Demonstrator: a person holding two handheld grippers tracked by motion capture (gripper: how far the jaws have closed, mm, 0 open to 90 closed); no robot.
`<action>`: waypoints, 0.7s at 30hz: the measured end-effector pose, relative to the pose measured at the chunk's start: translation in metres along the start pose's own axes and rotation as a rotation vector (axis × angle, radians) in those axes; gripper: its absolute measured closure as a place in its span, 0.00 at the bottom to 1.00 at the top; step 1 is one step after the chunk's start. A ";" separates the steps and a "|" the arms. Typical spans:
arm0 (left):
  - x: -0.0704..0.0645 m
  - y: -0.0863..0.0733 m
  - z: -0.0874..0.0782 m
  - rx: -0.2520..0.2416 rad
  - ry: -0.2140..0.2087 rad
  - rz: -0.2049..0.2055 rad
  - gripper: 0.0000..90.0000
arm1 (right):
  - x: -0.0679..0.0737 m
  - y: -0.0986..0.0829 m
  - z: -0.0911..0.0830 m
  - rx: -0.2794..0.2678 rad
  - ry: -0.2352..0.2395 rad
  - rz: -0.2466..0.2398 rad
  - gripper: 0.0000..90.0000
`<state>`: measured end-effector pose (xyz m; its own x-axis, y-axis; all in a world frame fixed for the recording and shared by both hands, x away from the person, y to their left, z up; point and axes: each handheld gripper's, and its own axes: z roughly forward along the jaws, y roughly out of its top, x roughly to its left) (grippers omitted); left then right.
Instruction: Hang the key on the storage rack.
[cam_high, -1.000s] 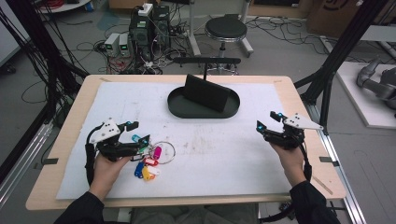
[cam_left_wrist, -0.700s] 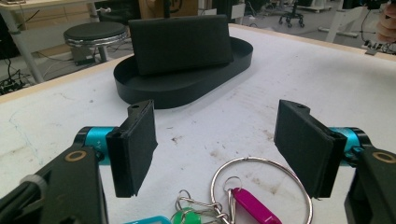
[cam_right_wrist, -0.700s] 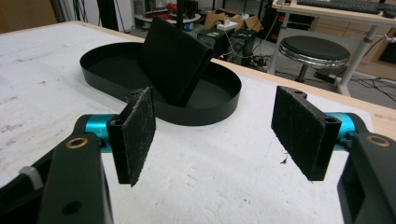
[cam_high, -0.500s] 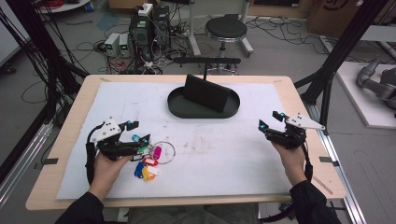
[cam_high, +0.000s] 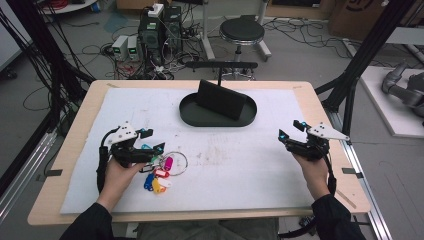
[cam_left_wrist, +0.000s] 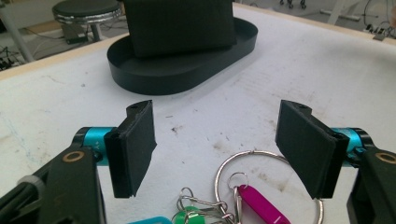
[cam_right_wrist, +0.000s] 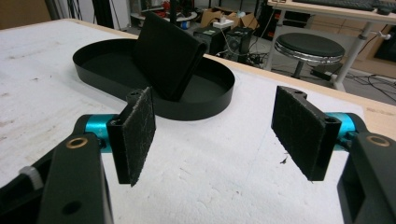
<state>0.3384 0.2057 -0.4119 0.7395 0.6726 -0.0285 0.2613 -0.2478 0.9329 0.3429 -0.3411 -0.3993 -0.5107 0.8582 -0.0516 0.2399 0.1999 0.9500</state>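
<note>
Key ring (cam_high: 172, 162) with coloured tags (pink, blue, yellow, green) lies on the white mat (cam_high: 240, 165), near the person's left edge, just in front of the left gripper (cam_high: 150, 141). A clean pick probably means straddling the ring squarely before closing. Both grippers, including the right gripper (cam_high: 291, 131), stand wide apart, holding nothing.

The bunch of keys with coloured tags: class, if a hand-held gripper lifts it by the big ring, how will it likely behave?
The bunch of keys would probably dangle and swing, since its tags hang loosely from linked rings. The thin, smooth metal big ring may slip between flat pads. It looks light, so the left hand-held gripper, open just above it, should lift it easily.
</note>
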 end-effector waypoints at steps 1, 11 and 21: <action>0.000 0.000 0.002 0.011 -0.002 0.004 0.32 | -0.001 0.000 0.000 -0.001 -0.001 -0.001 0.35; -0.002 0.000 0.024 0.131 -0.001 0.042 0.47 | -0.001 -0.001 -0.001 0.002 0.002 -0.005 0.35; -0.002 -0.006 0.041 0.262 0.019 0.080 0.63 | 0.000 -0.002 0.000 0.009 0.010 -0.009 0.35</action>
<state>0.3606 0.1775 -0.4325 0.7529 0.6562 0.0504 0.3563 -0.4708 0.8071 0.3427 -0.3419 -0.4012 -0.5211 0.8516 -0.0566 0.2425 0.2113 0.9469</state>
